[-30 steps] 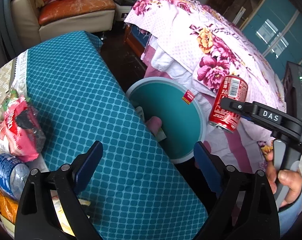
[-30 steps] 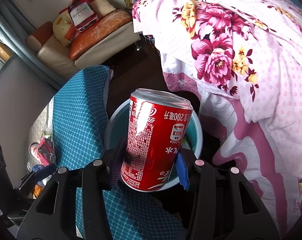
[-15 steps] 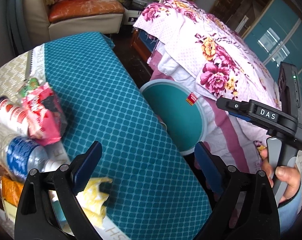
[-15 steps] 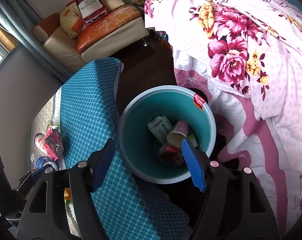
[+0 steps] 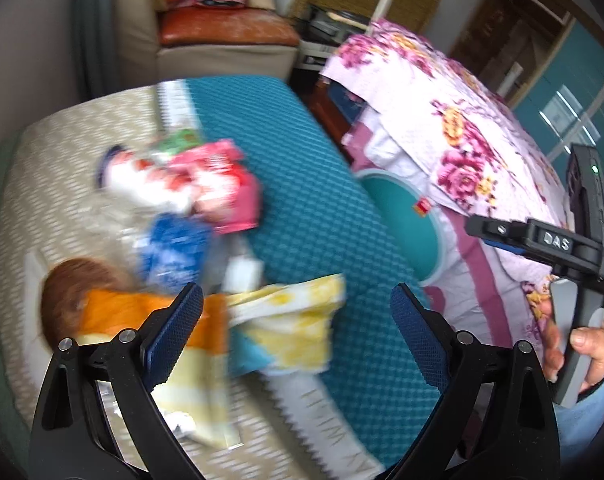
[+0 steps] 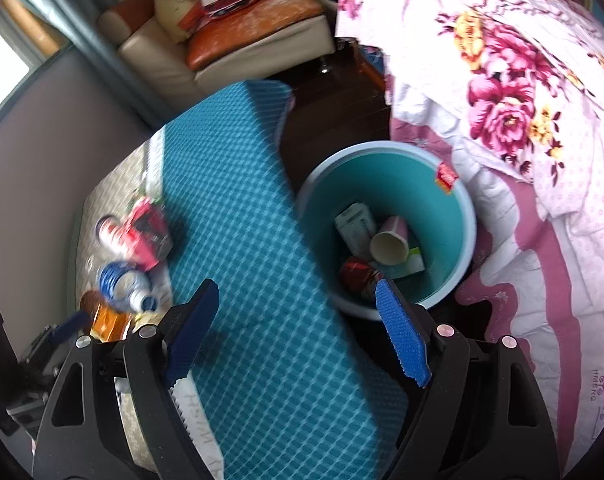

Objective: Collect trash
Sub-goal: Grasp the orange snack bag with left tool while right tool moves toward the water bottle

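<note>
A teal bin [image 6: 457, 216] stands on the floor between the table and the bed. In it lie a red can [image 6: 355, 276], a pink paper cup [image 6: 389, 242] and a carton [image 6: 353, 226]. My right gripper [image 6: 298, 332] is open and empty above the table edge beside the bin. My left gripper [image 5: 298, 340] is open and empty over a blurred pile of trash: a yellow wrapper [image 5: 298, 324], an orange packet [image 5: 118, 312], a blue-labelled bottle [image 5: 174, 252], a pink packet [image 5: 226, 188]. The bin also shows in the left wrist view [image 5: 405, 216].
The table has a teal checked cloth [image 6: 238, 208] over a beige mat [image 5: 50, 168]. A bed with a floral quilt [image 6: 521, 92] lies right of the bin. A sofa [image 6: 238, 40] stands at the back. The right gripper's handle and hand [image 5: 577, 320] show at the left view's right edge.
The right gripper opened and dropped the red can into the bin, then shifted left. The left gripper swung left toward the trash pile on the table.
</note>
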`<state>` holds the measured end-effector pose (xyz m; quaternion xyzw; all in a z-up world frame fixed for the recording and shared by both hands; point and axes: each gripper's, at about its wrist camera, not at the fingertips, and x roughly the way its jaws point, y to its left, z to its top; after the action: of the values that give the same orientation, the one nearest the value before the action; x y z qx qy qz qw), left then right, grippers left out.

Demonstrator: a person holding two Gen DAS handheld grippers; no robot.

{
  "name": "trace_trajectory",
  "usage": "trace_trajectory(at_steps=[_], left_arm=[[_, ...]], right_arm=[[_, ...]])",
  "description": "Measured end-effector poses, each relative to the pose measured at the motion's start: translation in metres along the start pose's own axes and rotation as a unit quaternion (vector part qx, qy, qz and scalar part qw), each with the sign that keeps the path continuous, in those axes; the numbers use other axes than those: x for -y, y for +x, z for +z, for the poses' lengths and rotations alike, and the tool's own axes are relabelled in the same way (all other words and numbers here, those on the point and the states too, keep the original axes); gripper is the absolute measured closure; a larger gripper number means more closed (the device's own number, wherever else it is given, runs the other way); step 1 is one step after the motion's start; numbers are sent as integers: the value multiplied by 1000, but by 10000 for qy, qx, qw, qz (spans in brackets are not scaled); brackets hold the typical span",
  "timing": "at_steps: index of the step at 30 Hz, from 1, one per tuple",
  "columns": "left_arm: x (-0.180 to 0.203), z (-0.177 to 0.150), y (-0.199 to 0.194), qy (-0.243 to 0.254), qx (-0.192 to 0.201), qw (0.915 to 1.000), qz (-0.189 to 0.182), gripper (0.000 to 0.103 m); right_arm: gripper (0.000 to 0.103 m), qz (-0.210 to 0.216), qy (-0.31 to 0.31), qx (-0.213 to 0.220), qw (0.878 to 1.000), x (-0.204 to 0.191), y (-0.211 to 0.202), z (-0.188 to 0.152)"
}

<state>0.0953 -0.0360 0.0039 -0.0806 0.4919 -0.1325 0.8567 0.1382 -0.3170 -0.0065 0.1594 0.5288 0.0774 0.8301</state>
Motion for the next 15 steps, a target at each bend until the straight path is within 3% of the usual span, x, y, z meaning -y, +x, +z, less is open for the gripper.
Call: trace_trajectory(at_steps=[9, 15], left_arm=[[-95, -28, -30, -920, 142, 9944, 502, 7], [-119, -37, -26, -1048, 77, 9920, 697, 7]], right_arm=[[24, 56, -545, -344, 9979, -51, 12, -21], [24, 44, -744, -473, 9961, -73, 17, -27]])
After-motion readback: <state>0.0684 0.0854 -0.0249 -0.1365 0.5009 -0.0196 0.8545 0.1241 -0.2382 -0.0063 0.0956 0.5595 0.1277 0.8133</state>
